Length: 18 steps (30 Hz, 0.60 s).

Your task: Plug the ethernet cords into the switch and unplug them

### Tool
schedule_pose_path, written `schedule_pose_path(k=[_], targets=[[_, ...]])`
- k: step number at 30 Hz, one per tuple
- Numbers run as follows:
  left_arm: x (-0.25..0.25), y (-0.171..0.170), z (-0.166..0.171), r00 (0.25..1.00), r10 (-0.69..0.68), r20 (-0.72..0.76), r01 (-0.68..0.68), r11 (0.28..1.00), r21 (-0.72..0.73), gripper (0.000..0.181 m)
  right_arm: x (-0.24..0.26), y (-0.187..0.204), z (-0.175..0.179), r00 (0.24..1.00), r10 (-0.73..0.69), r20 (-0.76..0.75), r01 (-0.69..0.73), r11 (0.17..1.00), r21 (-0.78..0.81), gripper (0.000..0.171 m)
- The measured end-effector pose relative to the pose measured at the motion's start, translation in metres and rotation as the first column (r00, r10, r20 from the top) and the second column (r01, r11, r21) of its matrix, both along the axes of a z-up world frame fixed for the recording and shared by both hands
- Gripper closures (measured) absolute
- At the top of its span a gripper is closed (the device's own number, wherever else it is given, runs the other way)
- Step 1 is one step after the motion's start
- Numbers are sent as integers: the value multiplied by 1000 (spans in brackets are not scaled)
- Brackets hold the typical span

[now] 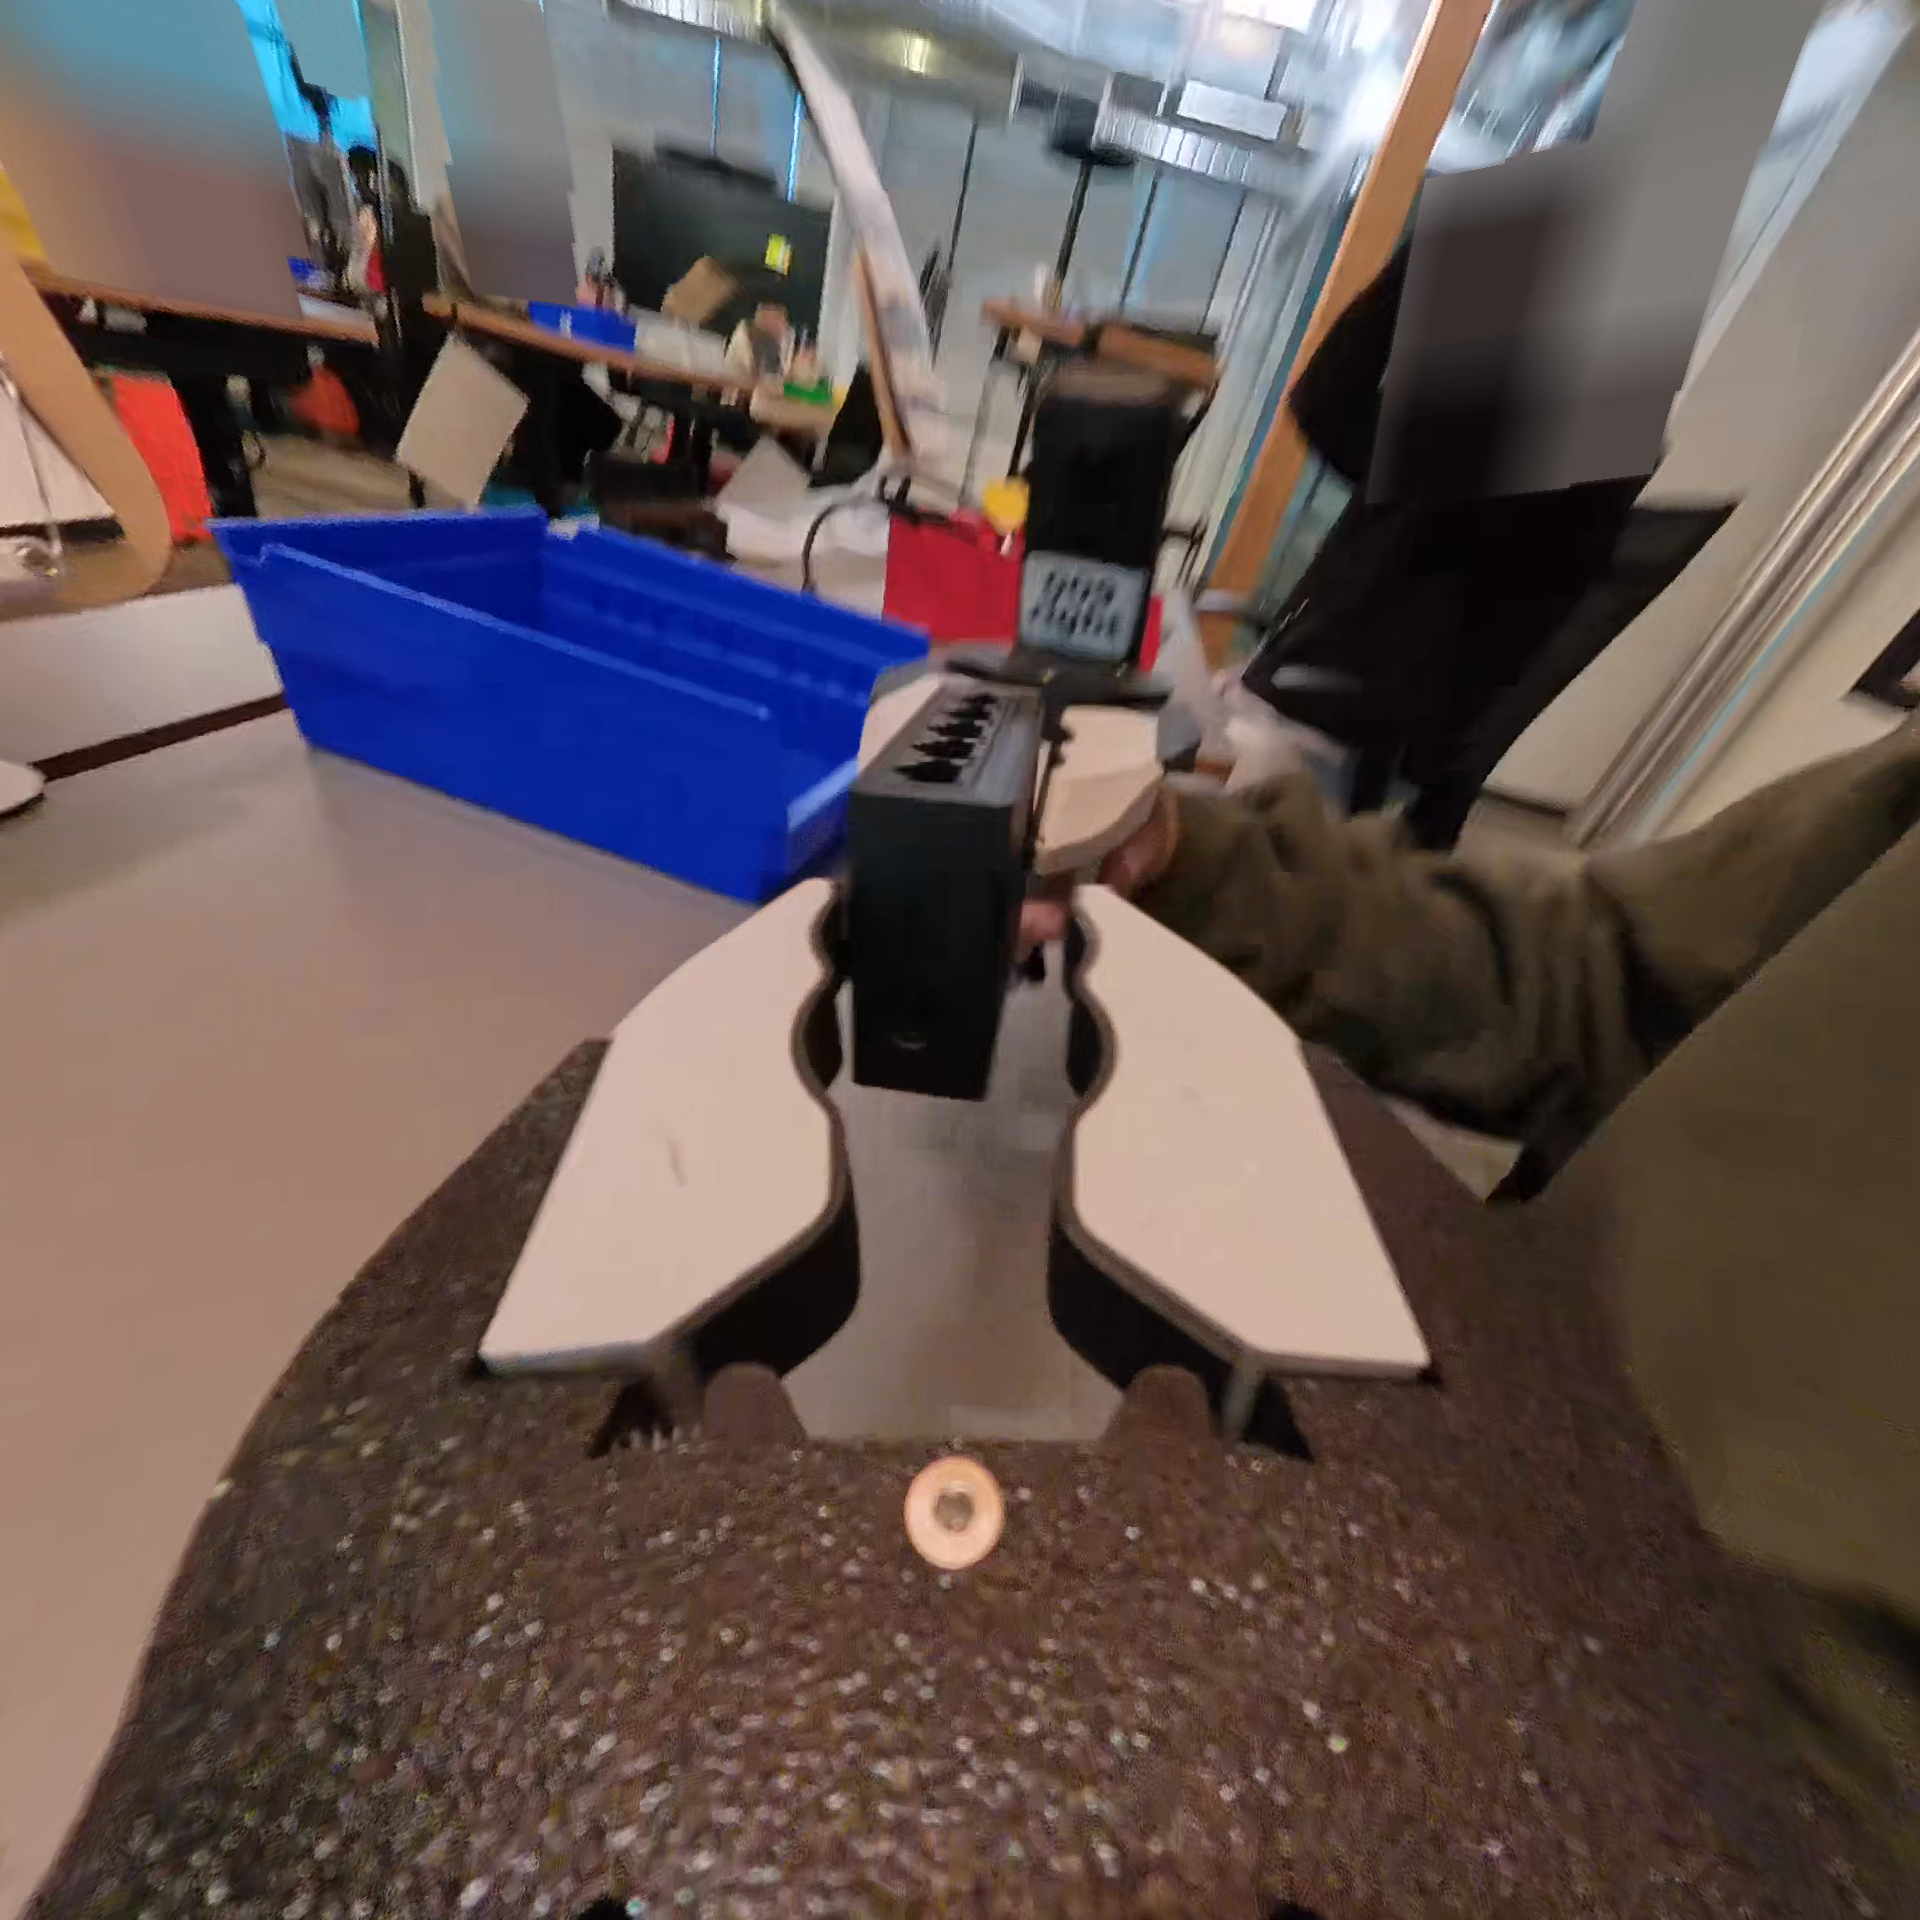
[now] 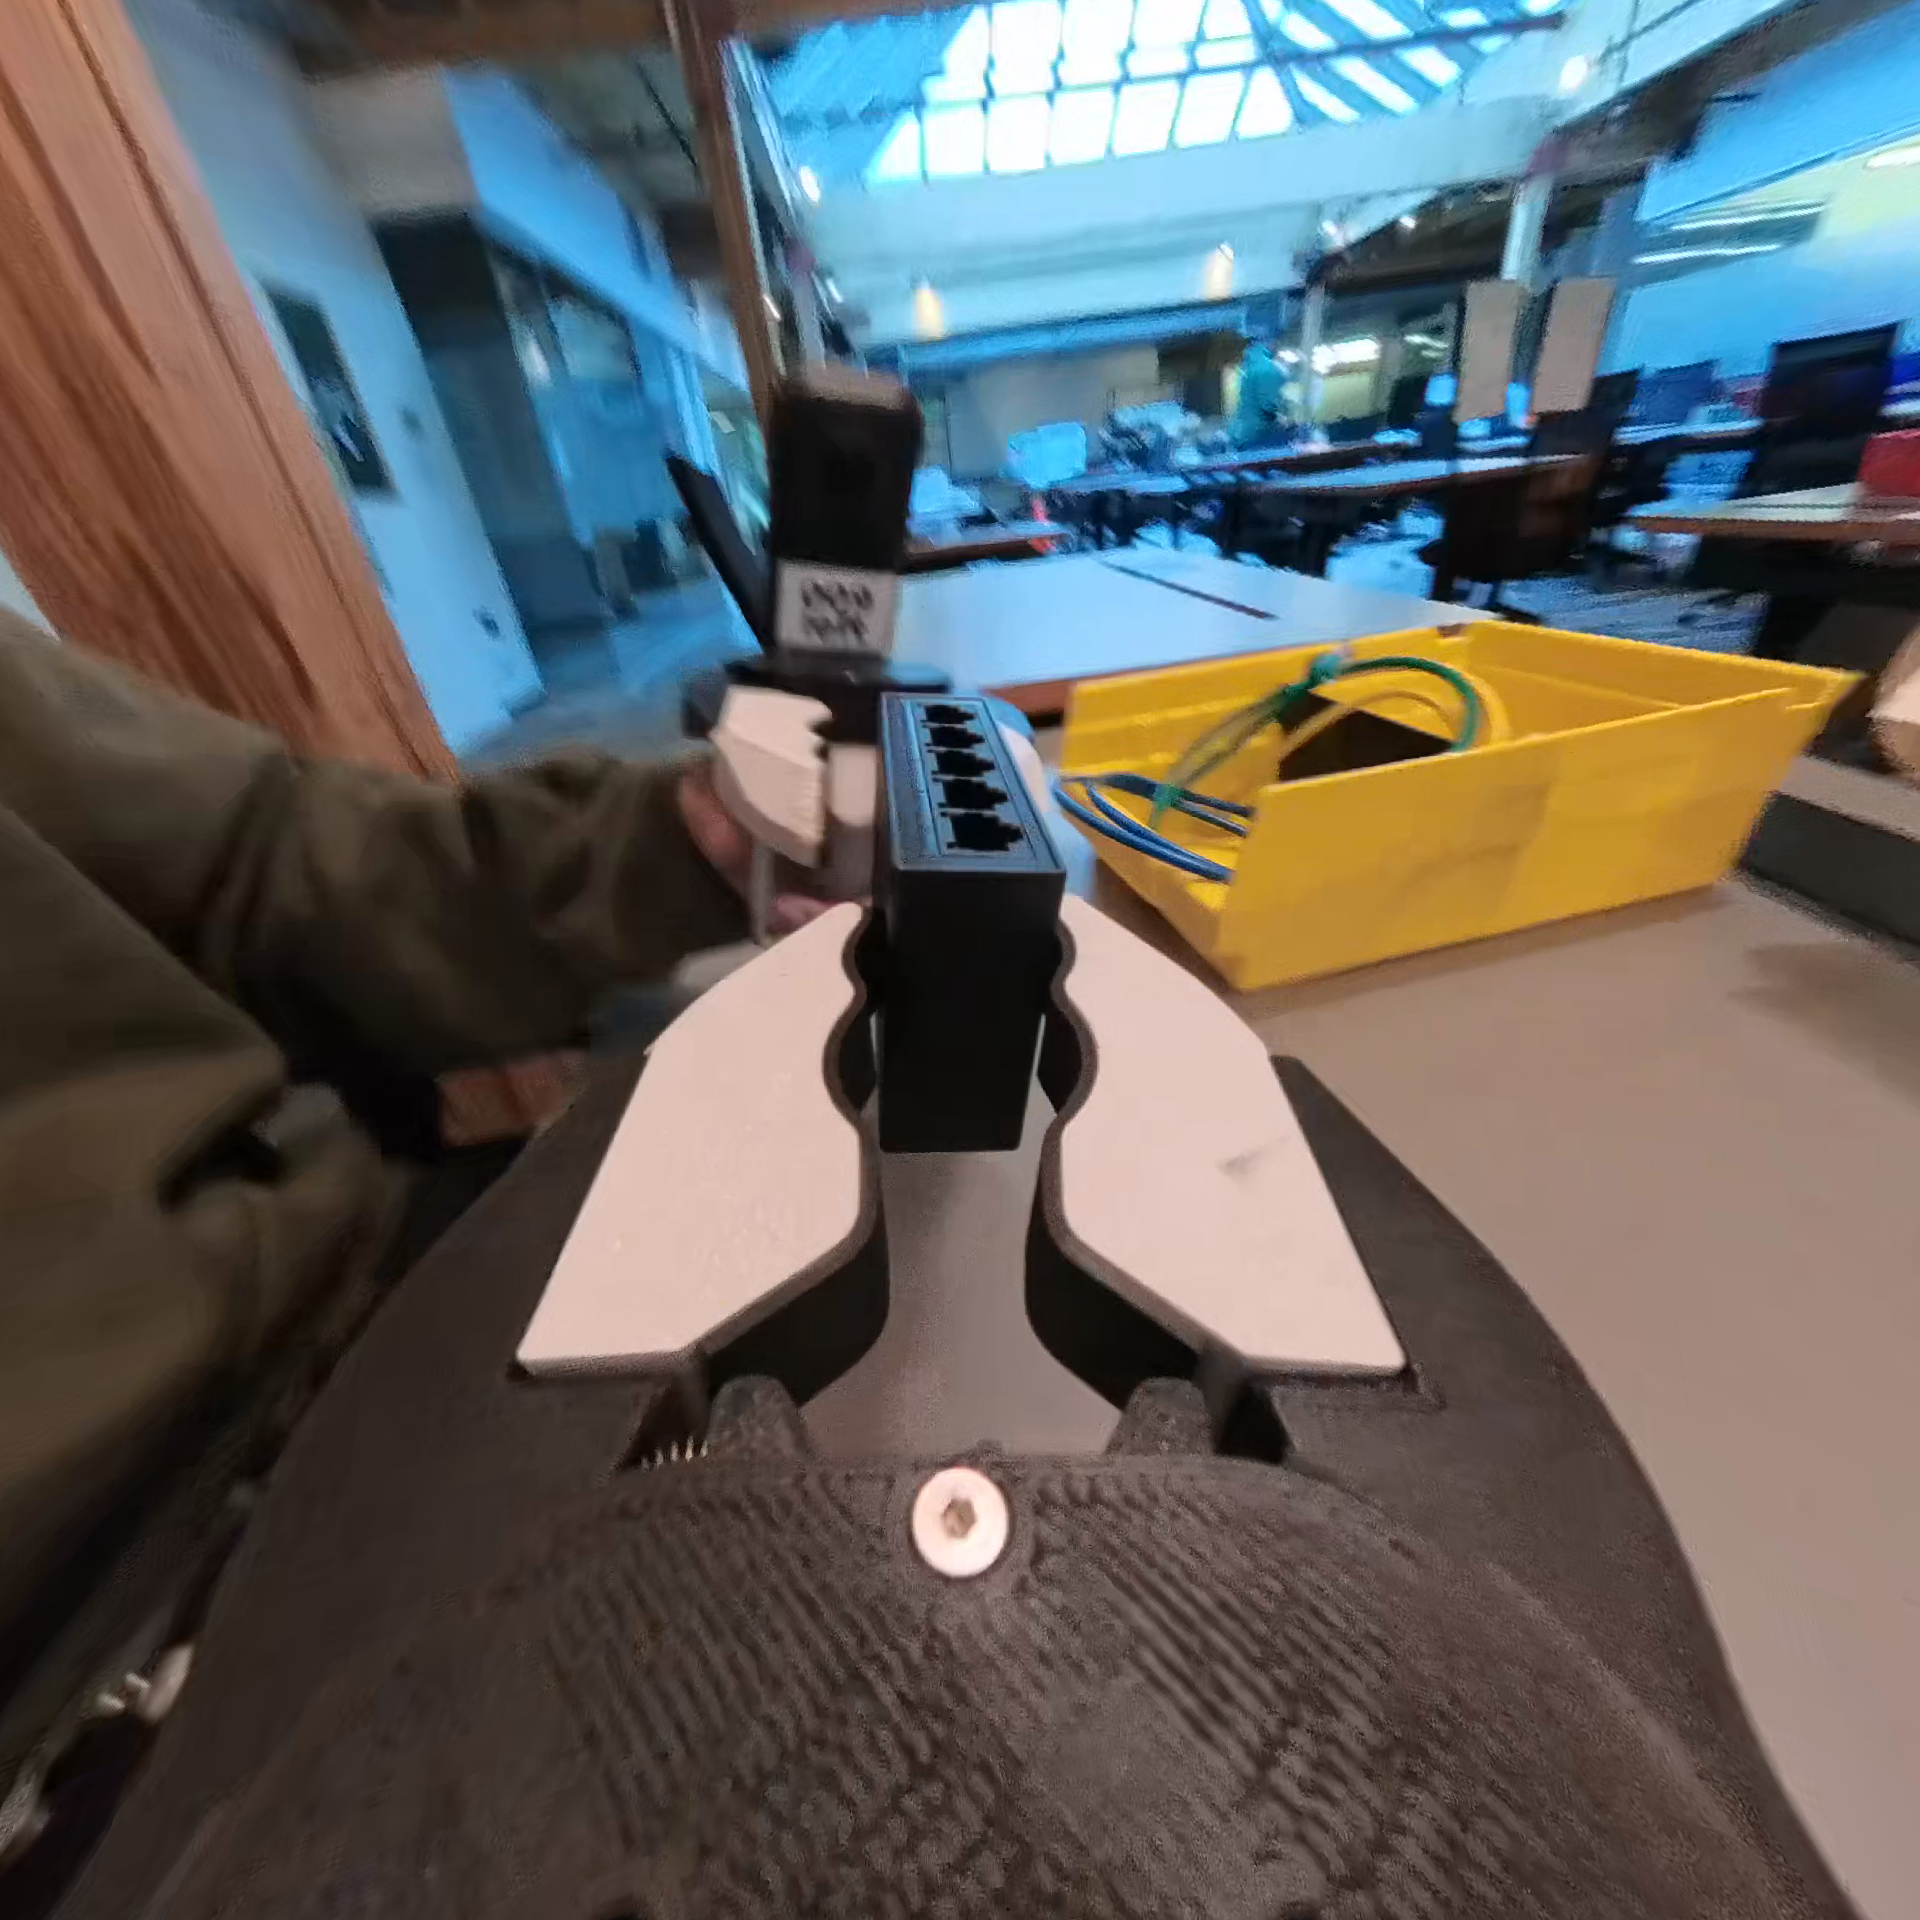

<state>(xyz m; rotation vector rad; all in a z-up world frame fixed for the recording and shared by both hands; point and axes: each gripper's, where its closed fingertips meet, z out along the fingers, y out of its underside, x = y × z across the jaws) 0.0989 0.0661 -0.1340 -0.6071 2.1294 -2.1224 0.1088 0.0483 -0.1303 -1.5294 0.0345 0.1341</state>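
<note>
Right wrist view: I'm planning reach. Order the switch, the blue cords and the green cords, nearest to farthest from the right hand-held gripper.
1. switch, between the right hand-held gripper fingers.
2. blue cords, right, spilling over the yellow bin front.
3. green cords, farther back inside it.

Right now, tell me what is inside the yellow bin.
The yellow bin holds green cords and blue cords, the blue spilling over its low front edge, around a dark object. Its wall hides the floor.

The switch (image 1: pixel 930 914) is plain black. Both grippers' fingers (image 1: pixel 686 1164) are pale grey on top with black edging, set in speckled black bodies. One bin (image 1: pixel 540 675) is bright blue, the other bin (image 2: pixel 1455 800) yellow, holding blue and green cords (image 2: pixel 1195 800). The table (image 1: pixel 260 987) is grey, the sleeve (image 2: pixel 312 894) olive.
</note>
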Motion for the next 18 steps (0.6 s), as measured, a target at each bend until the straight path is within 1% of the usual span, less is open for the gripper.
schedule_pose_path(k=[1, 3, 4, 6, 8, 10, 13, 14, 15, 18], targets=[[0, 1, -4, 1000, 9, 17, -10, 997, 78, 132, 4, -3, -4, 997, -36, 66, 39, 998, -50, 143], [2, 2, -11, 997, 14, 80, -35, 964, 262, 127, 8, -9, -11, 978, -76, 197, 105, 984, -144, 143], [5, 4, -14, 992, 19, 126, -64, 932, 358, 127, 11, -11, -12, 959, -96, 265, 146, 974, -172, 143], [9, 4, -13, 973, -8, 231, -116, 848, 517, 127, 7, -14, -20, 934, -55, 353, 157, 951, -266, 143], [11, -1, -9, 946, -74, 314, -144, 774, 617, 133, 2, -14, -30, 913, -1, 408, 156, 925, -347, 143], [5, -14, -8, 939, -153, 309, -100, 737, 668, 136, -3, -13, -39, 919, 42, 392, 131, 905, -405, 143], [-4, -34, -15, 952, -227, 204, 17, 706, 708, 140, -12, -7, -45, 924, 85, 372, 90, 899, -429, 143], [-5, -38, -18, 954, -240, 178, 40, 692, 721, 143, -13, -6, -45, 921, 90, 379, 90, 898, -432, 143], [-6, -40, -21, 956, -251, 151, 62, 675, 735, 150, -14, -4, -46, 919, 93, 383, 91, 896, -435, 143], [-4, -41, -27, 963, -251, 101, 89, 646, 759, 157, -12, -6, -49, 922, 90, 377, 99, 885, -454, 143]])
